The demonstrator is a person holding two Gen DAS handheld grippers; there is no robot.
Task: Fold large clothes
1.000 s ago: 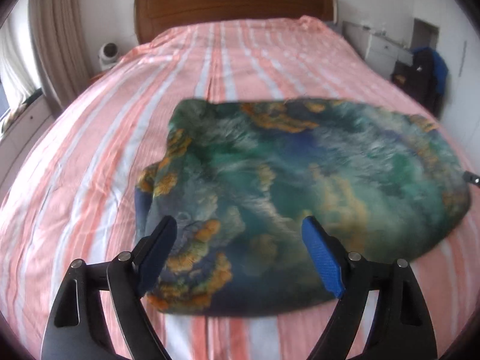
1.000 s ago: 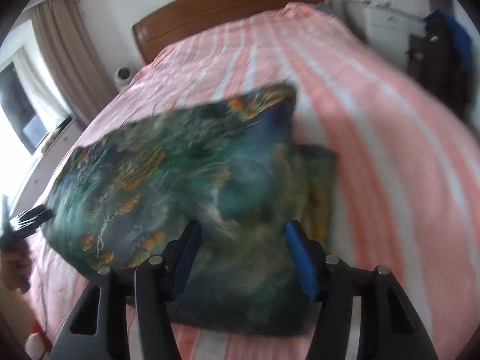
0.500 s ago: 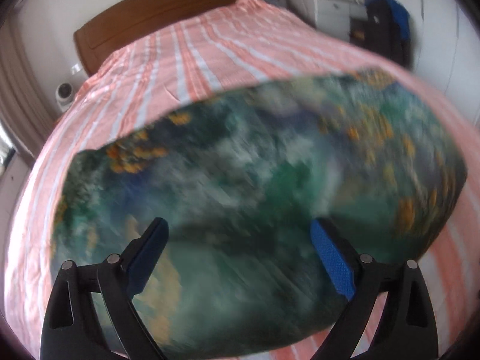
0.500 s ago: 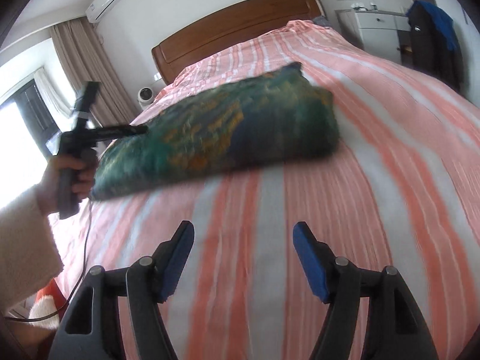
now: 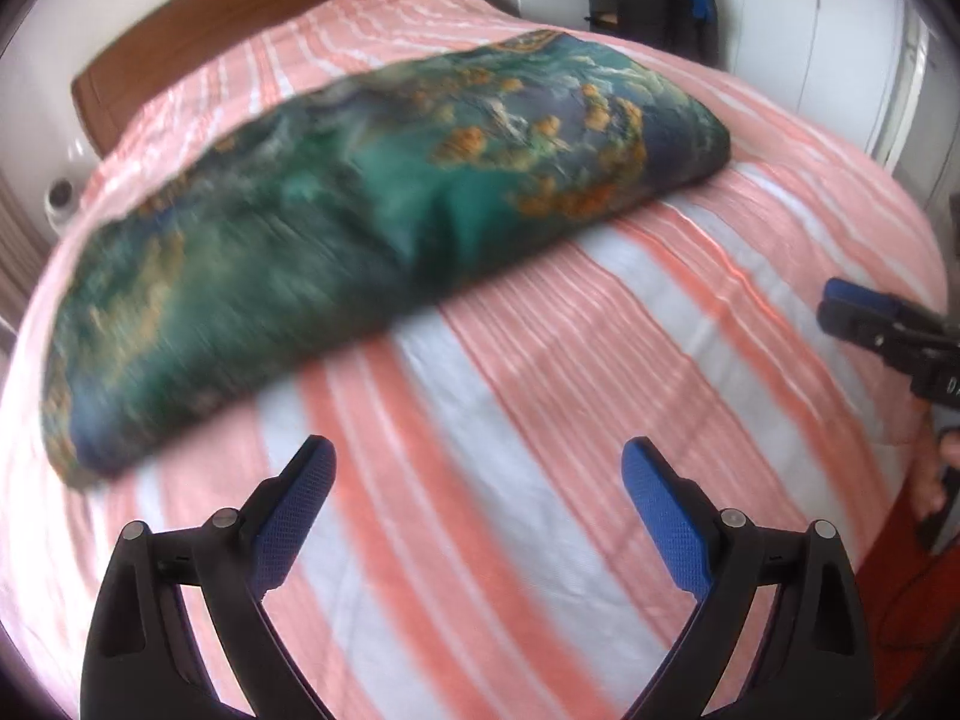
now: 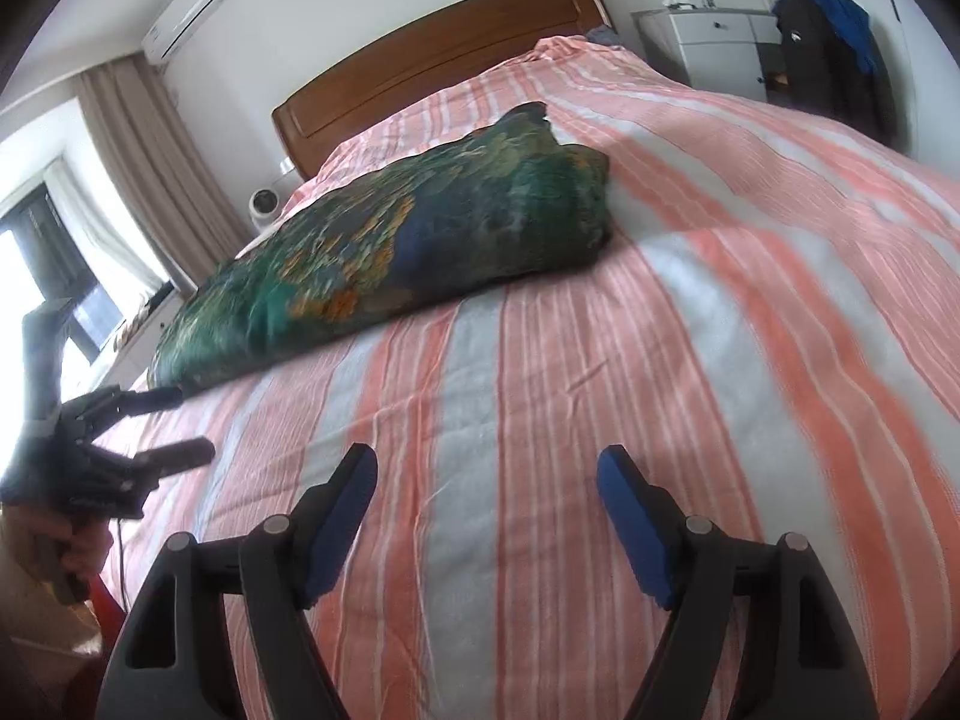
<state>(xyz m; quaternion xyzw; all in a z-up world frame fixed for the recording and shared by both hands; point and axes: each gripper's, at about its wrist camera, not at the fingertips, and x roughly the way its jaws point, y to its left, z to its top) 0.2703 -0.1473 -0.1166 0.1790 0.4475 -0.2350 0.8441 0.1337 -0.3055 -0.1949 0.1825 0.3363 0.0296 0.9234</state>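
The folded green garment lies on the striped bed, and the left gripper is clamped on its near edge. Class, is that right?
Not quite. The folded green garment lies on the striped bed, but the left gripper is open with only bedspread between its fingers, as the left wrist view shows.

A striped pink-and-white bedspread (image 6: 750, 312) is covering most of both views. A wooden headboard (image 6: 432, 60) is standing at the top centre, an air conditioner (image 6: 192, 0) is hanging upper left above beige curtains (image 6: 150, 156), and a white dresser (image 6: 714, 42) is sitting upper right beside dark hanging clothes (image 6: 834, 36).
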